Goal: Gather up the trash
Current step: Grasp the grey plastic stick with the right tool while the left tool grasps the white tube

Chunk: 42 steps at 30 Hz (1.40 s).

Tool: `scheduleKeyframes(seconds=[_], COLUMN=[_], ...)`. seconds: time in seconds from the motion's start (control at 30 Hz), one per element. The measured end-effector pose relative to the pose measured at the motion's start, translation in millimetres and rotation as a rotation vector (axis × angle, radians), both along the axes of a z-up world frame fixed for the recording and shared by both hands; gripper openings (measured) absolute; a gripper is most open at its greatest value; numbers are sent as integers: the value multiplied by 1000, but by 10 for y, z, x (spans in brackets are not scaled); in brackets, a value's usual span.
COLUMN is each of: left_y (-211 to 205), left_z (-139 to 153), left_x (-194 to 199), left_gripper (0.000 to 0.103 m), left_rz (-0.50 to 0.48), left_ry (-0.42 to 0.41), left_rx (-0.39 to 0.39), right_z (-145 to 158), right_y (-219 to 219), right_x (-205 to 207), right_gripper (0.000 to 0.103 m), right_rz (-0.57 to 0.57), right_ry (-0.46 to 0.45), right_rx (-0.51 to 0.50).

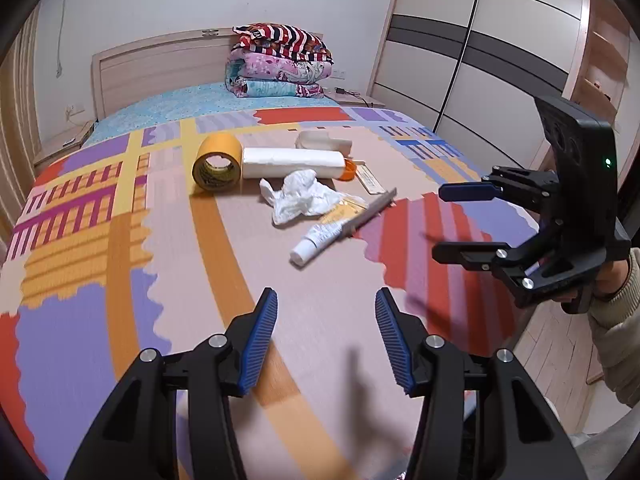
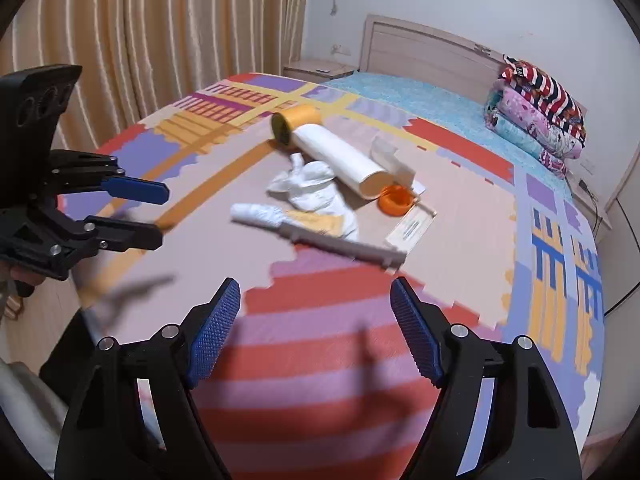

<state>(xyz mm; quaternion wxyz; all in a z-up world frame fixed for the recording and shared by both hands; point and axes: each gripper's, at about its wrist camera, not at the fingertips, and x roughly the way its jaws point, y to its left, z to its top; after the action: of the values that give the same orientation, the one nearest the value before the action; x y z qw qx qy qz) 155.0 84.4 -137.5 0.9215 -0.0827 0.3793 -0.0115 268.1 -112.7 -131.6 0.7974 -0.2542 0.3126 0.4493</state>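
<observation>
The trash lies in one small heap in the middle of the bed (image 1: 100, 320), ahead of both pairs of tongs and apart from them. The left gripper (image 1: 326, 338) stands with its jaws apart and nothing between them; the right gripper (image 2: 316, 328) also stands apart and empty, its jaws a little wider.

The crumpled white paper (image 1: 300, 196) sits at the centre of the heap. Just in front of it lies a white tube (image 1: 320, 238), and a grey strip (image 1: 370, 212) lies across the tube. In the left wrist view, the long axis of both runs slantwise, from near-left to far-right. Behind the paper, a white roll (image 1: 292, 162) lies crosswise, touching a yellow tape roll (image 1: 218, 162) that stands on its edge.

In the right wrist view the grey strip (image 2: 344, 246) lies nearest to the jaws, almost straight ahead, so the right hand seems the nearer one for the strip and the tube. The left gripper appears better placed for the paper.

As for containers, only a small orange cap (image 2: 396, 200) is visible, lying beside the white roll's end; it looks empty. No bin or bag for the trash shows in either view.
</observation>
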Motion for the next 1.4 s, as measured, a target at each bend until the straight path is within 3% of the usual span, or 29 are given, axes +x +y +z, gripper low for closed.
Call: scheduleKeyframes(seconds=[0.33,0.53,0.63,0.7,0.83,0.97,1.2,1.4], left_y=[93,103,123,134,190,179,240,251], left_z=[-73,-124,-172,-206,-242,-238,-247,-203], left_x=[333,494,567,601,630,627,662,621], left_gripper=[49,48,48,39,33,28,17,15], left_rz=[1,-11,6,16,33,21,20,19], left_ry=[30,49,65,75,82,82,86,75], left_rx=[39,45,38,36,13,22,19,28], right_z=[-77,-154,-191,-216,-227,-223,-218,-173], right_y=[177,203,196,187,158,125,31,-35], right_x=[342,518,592,631,619,566,392,267], right_gripper=[70,63,55,49,40,21,20,20], right_rz=[28,36,38,48,43,54,75,85], right_ry=[-23,13,48,70,75,91,94,90], right_rx=[-55,-65,-53,-45,-55,-60,-69,-60])
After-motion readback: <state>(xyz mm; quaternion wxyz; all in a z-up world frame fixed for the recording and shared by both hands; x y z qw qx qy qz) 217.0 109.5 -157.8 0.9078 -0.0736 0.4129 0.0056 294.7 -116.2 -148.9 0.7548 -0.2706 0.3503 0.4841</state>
